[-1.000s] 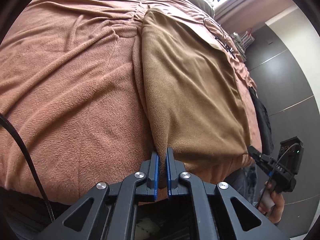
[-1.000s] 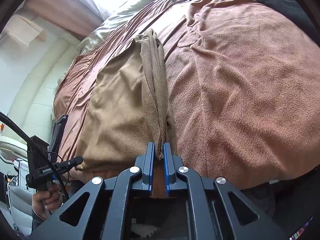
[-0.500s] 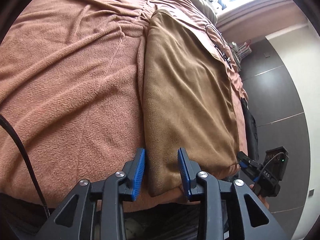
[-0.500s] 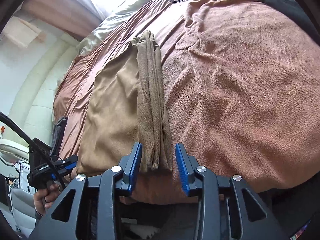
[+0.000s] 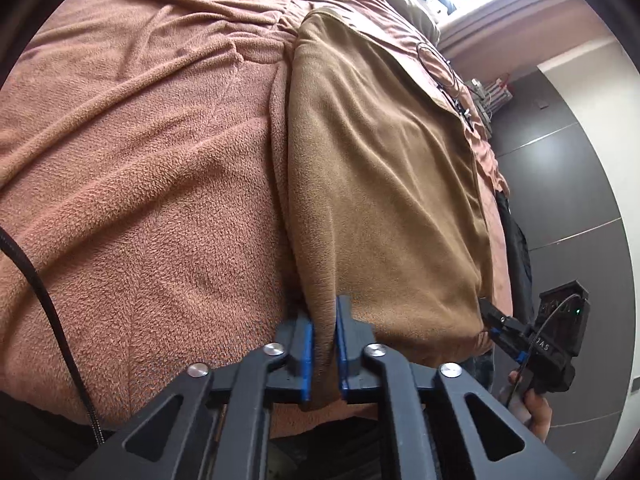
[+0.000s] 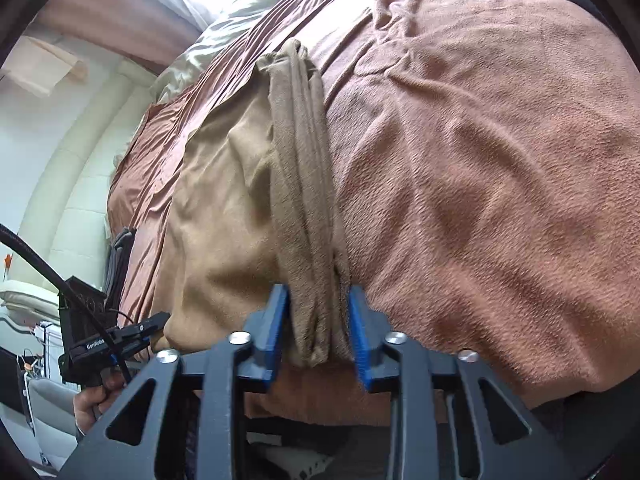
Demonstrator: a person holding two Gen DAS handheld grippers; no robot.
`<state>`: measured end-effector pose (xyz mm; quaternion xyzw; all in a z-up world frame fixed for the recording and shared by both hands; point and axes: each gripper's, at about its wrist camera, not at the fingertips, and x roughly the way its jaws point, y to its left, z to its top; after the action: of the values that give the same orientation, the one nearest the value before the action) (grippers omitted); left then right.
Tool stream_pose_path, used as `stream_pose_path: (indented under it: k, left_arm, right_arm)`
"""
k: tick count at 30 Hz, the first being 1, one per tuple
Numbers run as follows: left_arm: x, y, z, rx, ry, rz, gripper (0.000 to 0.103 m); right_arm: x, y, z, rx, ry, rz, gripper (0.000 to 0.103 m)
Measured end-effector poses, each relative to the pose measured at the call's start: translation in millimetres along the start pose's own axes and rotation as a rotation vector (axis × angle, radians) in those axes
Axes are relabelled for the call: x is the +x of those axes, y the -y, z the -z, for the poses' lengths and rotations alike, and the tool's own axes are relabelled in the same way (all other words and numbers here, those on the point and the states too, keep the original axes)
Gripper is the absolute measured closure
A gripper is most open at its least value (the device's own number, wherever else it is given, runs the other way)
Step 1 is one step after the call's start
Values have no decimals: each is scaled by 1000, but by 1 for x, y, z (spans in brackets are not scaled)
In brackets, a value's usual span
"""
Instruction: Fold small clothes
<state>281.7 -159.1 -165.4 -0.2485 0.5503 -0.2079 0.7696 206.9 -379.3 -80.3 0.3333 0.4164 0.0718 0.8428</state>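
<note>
1. A tan cloth [image 5: 384, 184] lies flat on a bed, on top of a reddish-brown blanket [image 5: 140, 168], with its near end at the bed's edge.
2. Left claw [image 5: 323, 344]: blue pads [image 5: 307, 356] drawn close together, pinching the near left corner of the cloth; a ridge of fabric stands up between them.
3. Right claw [image 6: 318, 328]: blue pads [image 6: 276, 328] apart, one on each side of the bunched, rolled right edge of the cloth [image 6: 308, 208]. Whether the pads touch the fabric cannot be told.
4. That right edge runs as a thick gathered fold away from the claw toward the far side of the bed; the rest of the cloth spreads smooth to its left.
5. In the left wrist view the right claw [image 5: 496, 324] shows at the cloth's other near corner, a hand [image 5: 536, 412] below it.
6. In the right wrist view the left claw [image 6: 148, 332] shows low at the left, beside the cloth's near edge.
7. A black cable [image 5: 440, 64] lies coiled on the blanket beyond the cloth; a dark garment [image 5: 516, 240] lies near the bed's right side.
</note>
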Motion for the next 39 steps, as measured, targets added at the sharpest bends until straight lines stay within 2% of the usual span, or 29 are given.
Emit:
stream_pose_path:
  k: [7,18,28,34,39]
  left_arm:
    - [-21,8,1,55,41,-10,97]
    - [-48,-8,8,49,60,0,97]
    - [-81,-38,20,24,86,11,97]
    - [-93,-53,23,16,96,20,97]
    - [-94,-55,21,58,62,2,96]
  right_arm:
    - [-7,-9,3,-4,-9,0,92]
    - [2,-36,26,-41,-54,-21,93]
    - [24,-65,26,-111,-106,-47,93]
    - [28,-69,27,-155,-150,-62,93]
    - [21,-65,22,-167,-158,-43,92]
